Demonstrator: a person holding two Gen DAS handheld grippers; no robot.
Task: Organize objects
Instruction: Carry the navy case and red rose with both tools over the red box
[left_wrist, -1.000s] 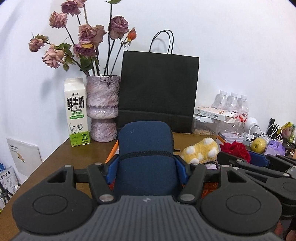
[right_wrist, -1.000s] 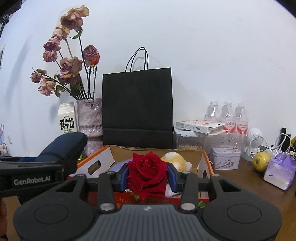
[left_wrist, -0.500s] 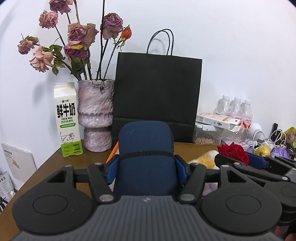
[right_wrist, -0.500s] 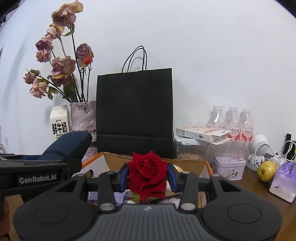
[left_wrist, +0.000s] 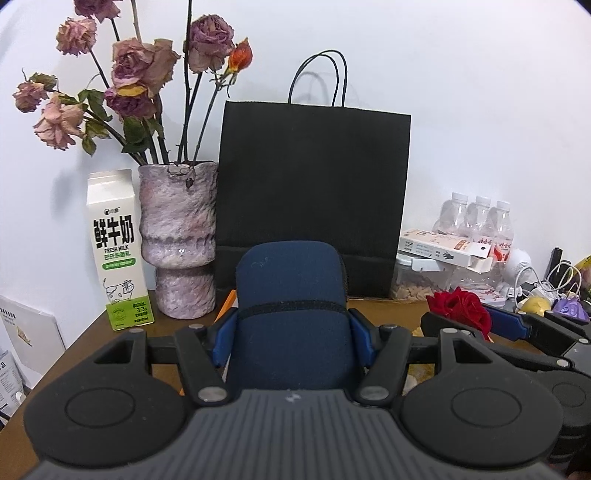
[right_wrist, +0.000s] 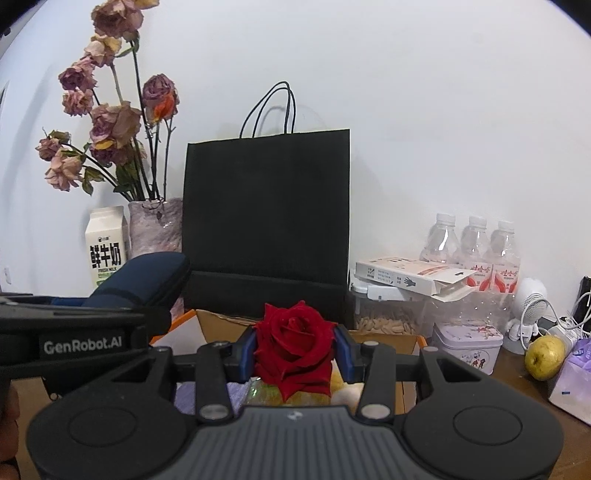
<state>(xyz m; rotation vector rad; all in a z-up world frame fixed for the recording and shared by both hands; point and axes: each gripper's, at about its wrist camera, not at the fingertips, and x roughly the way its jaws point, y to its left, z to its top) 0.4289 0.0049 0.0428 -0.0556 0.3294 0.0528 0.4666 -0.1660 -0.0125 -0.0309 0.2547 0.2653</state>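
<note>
My left gripper (left_wrist: 291, 330) is shut on a dark blue zip case (left_wrist: 290, 295) and holds it up in front of the black paper bag (left_wrist: 314, 192). My right gripper (right_wrist: 295, 349) is shut on a red rose (right_wrist: 293, 343), held above the open cardboard box (right_wrist: 221, 325). In the left wrist view the rose (left_wrist: 461, 306) and right gripper (left_wrist: 476, 325) show at the right. In the right wrist view the blue case (right_wrist: 144, 284) shows at the left.
A vase of dried roses (left_wrist: 179, 236) and a milk carton (left_wrist: 116, 247) stand back left. Water bottles (right_wrist: 472, 243), a white carton (right_wrist: 410, 277), a tin (right_wrist: 467, 341), a pear (right_wrist: 546, 356) and cables lie to the right. The wall is close behind.
Both grippers have risen with their objects; the table and box sit lower in view, and the yellow plush in the box is now mostly hidden.
</note>
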